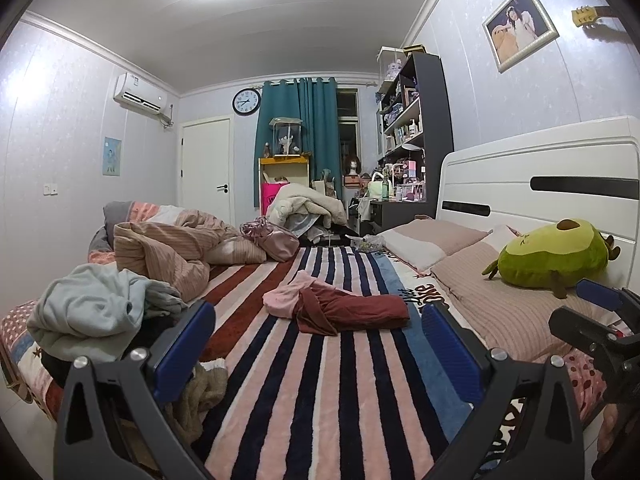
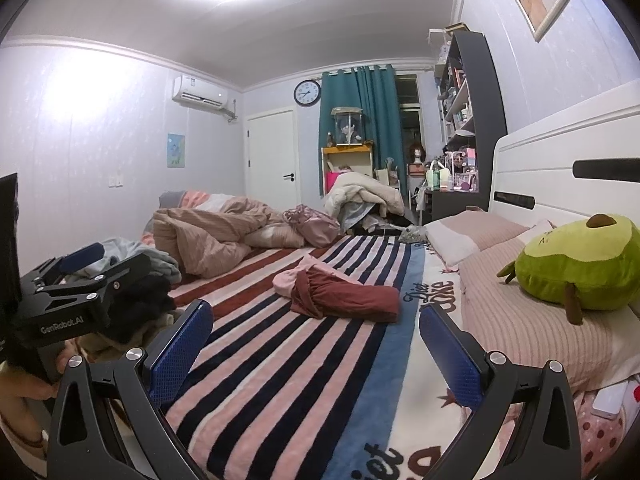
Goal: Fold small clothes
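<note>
Grippers: left gripper (image 1: pixel 316 344) and right gripper (image 2: pixel 316 344), both spread wide, empty.
Clothes: maroon garment (image 1: pixel 356 310) overlapping pink garment (image 1: pixel 286 294), frame centre, on striped blanket (image 1: pixel 320 392).
Risk: one pinch may lift both.

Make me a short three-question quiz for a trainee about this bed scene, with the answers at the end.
1. True or false: the left claw is shut on a garment.
2. Which lies on top in the middle of the striped blanket? A) the dark red garment over the pink garment; B) the pink one over the dark red one; C) they lie apart.
3. Fill in: the green avocado plush rests on a ____ by the headboard.

Key: 1 false, both the left and the right claw are open and empty; 2 A; 3 pillow.
</note>
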### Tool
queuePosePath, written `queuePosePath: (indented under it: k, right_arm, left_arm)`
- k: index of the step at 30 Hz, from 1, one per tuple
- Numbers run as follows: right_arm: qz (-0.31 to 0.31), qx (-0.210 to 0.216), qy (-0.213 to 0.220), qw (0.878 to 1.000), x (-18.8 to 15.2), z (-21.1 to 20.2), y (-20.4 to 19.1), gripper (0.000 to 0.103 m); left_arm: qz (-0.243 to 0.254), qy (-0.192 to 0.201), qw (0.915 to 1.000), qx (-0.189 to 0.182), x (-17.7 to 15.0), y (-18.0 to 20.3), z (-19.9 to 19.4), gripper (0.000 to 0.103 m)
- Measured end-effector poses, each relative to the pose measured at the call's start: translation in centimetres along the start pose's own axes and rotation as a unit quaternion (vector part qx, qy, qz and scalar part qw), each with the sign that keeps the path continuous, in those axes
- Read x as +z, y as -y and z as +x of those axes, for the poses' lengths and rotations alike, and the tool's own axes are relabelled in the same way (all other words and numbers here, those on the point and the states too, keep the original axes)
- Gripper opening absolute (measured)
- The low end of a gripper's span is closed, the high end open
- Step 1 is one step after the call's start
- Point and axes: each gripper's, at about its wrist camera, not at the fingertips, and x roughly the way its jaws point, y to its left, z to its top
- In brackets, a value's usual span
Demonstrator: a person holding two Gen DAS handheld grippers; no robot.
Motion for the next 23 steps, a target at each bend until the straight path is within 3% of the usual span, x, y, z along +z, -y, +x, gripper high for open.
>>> queuePosePath:
  k: [23]
  right_arm:
    - [0.003, 0.000, 0.002, 1.000, -0.1, -0.2, -1.9, 0.103]
  left_arm:
    - [0.014, -0.003, 0.9999, -0.002, -0.4, 0.7, -0.3, 0.102]
